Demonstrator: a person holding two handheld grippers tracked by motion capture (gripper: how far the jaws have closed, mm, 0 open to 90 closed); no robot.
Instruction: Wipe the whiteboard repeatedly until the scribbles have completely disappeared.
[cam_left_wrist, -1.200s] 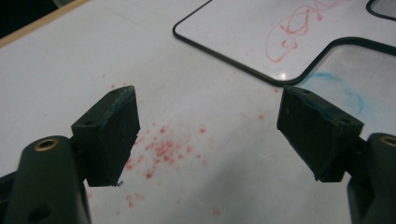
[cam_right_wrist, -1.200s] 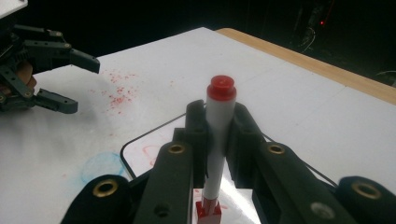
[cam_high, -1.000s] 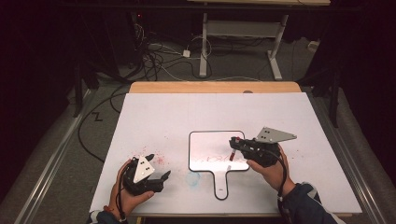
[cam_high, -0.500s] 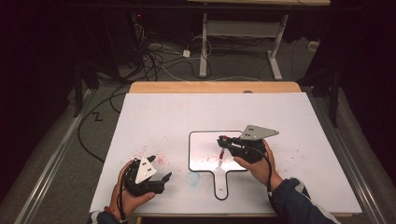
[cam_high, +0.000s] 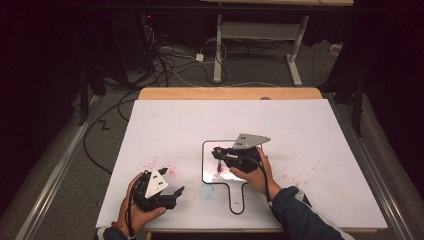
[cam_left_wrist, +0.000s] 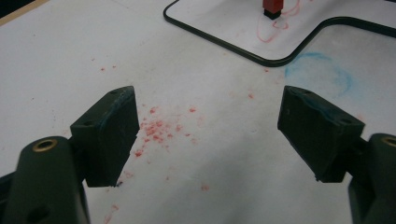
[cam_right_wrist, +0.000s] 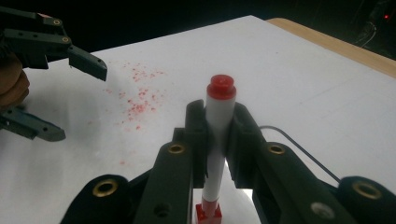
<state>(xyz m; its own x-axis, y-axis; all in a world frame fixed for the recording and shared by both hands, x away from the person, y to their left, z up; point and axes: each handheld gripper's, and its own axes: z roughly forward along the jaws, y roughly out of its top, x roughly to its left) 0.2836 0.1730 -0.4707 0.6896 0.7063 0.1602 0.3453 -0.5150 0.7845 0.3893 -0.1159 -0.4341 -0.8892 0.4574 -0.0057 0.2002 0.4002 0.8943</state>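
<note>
A small whiteboard (cam_high: 202, 161) with a black rim and a handle lies on the white table near the front middle. My right gripper (cam_high: 218, 154) is shut on a white marker with a red cap (cam_right_wrist: 219, 121), held upright. The marker's red tip end (cam_left_wrist: 273, 8) touches the board beside a faint red scribble (cam_left_wrist: 270, 31). In the right gripper view the pads clamp the marker barrel from both sides. My left gripper (cam_high: 177, 196) rests at the front left of the table, open, with nothing between its pads (cam_left_wrist: 112, 135). It appears as well in the right gripper view (cam_right_wrist: 74, 100).
Red specks (cam_high: 160, 167) dot the white table sheet between the left gripper and the board. A blue smudge (cam_left_wrist: 322, 74) lies just off the board's near corner. The wooden table edge (cam_high: 230, 93) runs along the back, with cables and a desk frame on the floor beyond.
My right gripper has carried the marker leftward across the board and slightly lower. The left gripper has stayed where it was, still open.
</note>
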